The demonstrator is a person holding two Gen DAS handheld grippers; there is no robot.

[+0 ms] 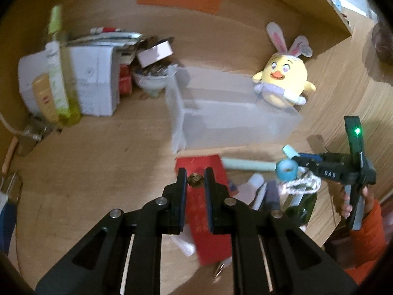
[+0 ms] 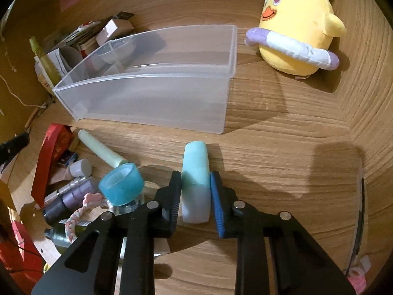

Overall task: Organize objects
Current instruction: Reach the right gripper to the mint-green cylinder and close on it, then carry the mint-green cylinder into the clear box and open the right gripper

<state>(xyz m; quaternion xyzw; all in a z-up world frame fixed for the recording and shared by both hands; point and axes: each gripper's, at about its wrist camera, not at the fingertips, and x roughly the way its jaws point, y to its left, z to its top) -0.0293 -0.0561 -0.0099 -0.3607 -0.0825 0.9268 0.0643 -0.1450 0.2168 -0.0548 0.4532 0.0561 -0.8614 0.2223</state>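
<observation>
Since the clear bin (image 2: 152, 98) stands empty ahead, both jaws hold cargo for it — right gripper (image 2: 195, 191) clamps a mint tube (image 2: 195, 172), left gripper (image 1: 195, 179) a small brass piece (image 1: 195, 180).

The clear bin (image 2: 147, 98) is sitting on the wooden table (image 2: 282, 147), with the plush chick (image 2: 299, 36) just beside its right end. In front of the bin, a tube (image 2: 100, 150) and a tape roll (image 2: 121, 184) are lying. A bottle pile (image 2: 71, 196) is lying further left.
</observation>
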